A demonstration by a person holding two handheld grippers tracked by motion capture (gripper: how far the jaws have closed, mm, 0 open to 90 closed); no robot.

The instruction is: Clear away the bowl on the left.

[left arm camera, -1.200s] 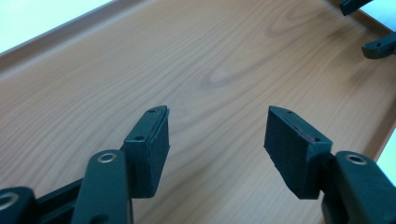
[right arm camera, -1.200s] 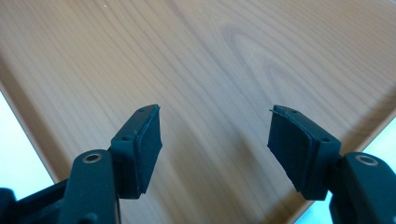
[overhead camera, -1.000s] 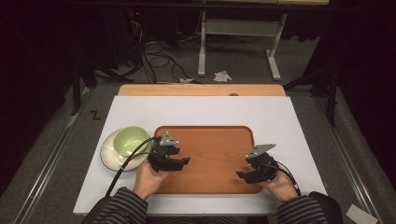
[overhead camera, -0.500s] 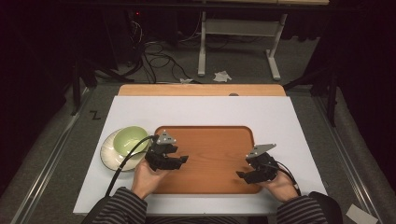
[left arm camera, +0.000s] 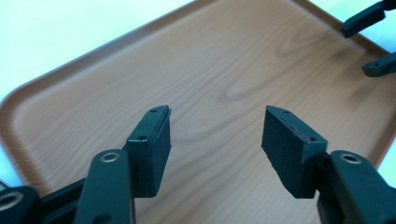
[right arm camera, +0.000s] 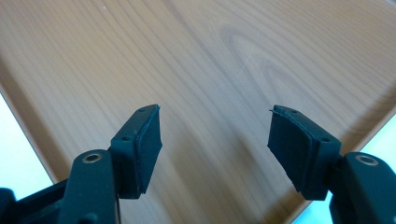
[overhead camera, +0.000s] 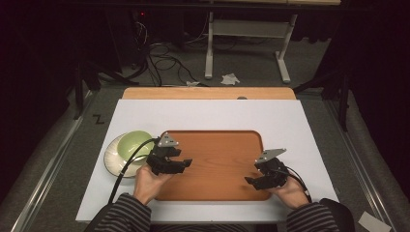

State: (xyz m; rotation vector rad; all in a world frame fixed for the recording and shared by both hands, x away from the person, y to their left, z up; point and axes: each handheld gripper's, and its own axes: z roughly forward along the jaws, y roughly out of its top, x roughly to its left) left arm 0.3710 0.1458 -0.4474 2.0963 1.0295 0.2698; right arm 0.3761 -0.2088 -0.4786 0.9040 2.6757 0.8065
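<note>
- At the middle of the white bench (overhead camera: 300, 121) we see the wooden tray (overhead camera: 217, 154), bare.
- Over its 9 o'clock edge our left gripper (overhead camera: 186, 163) hangs released, grasping nothing.
- Over its 4 o'clock corner our right gripper (overhead camera: 249, 181) hangs released too.
- At 9 o'clock of the tray, just beside it, a green bowl (overhead camera: 135, 143) sits on a pale plate (overhead camera: 112, 159).

wooden tray (overhead camera: 217, 159) lies flat, bare, on the white table (overhead camera: 203, 116).

tray (overhead camera: 220, 159): wood-grain finish, smooth, slight sheen
left gripper (left arm camera: 215, 140): matt black plastic, rubbery pads
right gripper (right arm camera: 215, 140): matt black, ribbed pads
bowl (overhead camera: 137, 144): glossy green
table (overhead camera: 203, 116): matt white
</note>
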